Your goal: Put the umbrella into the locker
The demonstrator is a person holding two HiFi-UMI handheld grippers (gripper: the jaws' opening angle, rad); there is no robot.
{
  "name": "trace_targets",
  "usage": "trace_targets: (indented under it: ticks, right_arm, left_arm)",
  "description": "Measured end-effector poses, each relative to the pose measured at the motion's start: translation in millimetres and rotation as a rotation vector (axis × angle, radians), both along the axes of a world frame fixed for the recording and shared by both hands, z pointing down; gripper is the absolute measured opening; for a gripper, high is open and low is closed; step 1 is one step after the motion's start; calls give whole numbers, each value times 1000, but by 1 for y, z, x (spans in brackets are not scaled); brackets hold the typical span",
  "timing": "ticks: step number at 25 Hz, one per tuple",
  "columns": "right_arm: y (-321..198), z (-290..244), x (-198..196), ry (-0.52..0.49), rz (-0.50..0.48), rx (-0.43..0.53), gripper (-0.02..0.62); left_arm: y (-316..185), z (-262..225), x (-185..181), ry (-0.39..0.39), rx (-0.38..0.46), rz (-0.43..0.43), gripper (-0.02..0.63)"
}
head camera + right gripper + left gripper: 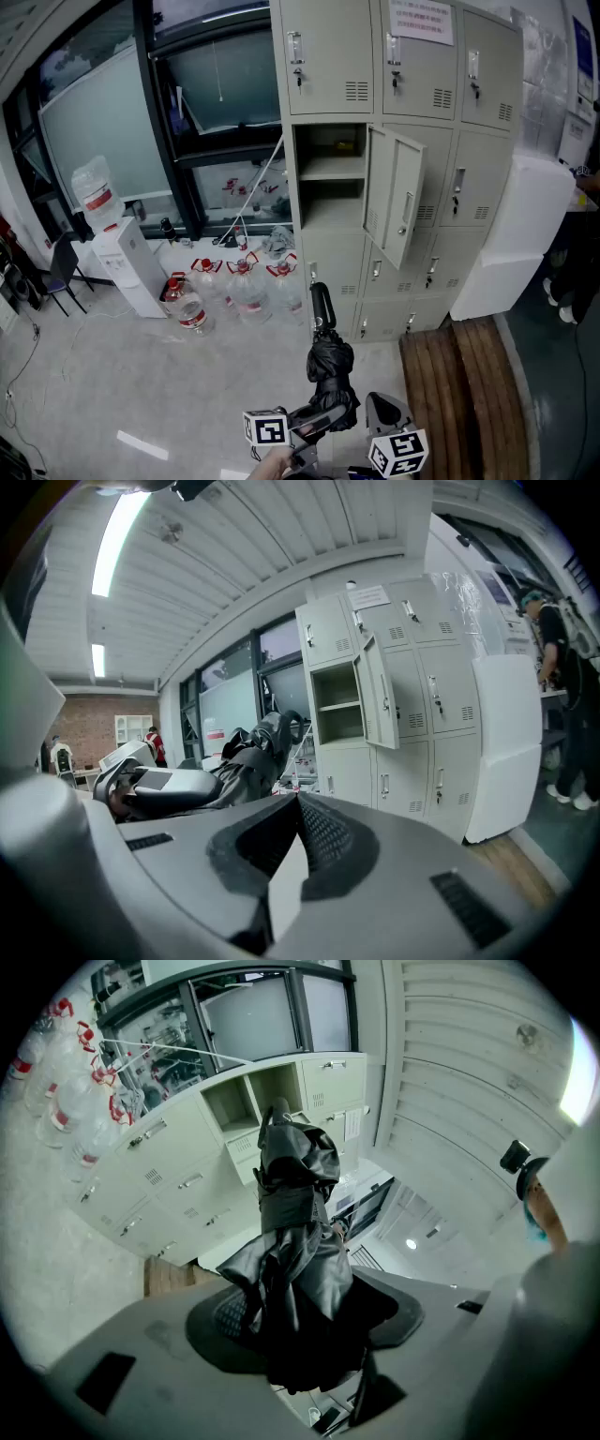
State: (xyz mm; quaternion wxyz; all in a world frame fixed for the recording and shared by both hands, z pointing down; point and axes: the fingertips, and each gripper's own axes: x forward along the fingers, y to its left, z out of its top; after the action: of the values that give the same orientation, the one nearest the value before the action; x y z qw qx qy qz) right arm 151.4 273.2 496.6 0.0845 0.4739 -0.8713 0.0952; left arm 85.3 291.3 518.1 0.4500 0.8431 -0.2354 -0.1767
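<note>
My left gripper has its jaws clamped on the folded umbrella, well apart from the open locker compartment, while my right gripper has its jaws pressed together and empty; I should approach straight, avoiding the half-open door.

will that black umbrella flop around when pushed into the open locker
The umbrella sticks out straight from the left hand-held gripper, so its core seems stiff. Its bunched fabric looks floppy and may snag on the locker shelf edge. Likely light: one hand-held gripper carries it.
</note>
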Motion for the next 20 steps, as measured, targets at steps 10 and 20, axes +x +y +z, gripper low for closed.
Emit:
trace_targets:
  ticks: [10,20]
  right_arm:
    - [15,-8,11,5,22,32,0]
    - [-7,-10,9,5,19,37,1]
  left_arm:
    - [10,-10,-3,60,-4,-36,244]
    - [-13,-10,-20,82,-26,-88,244]
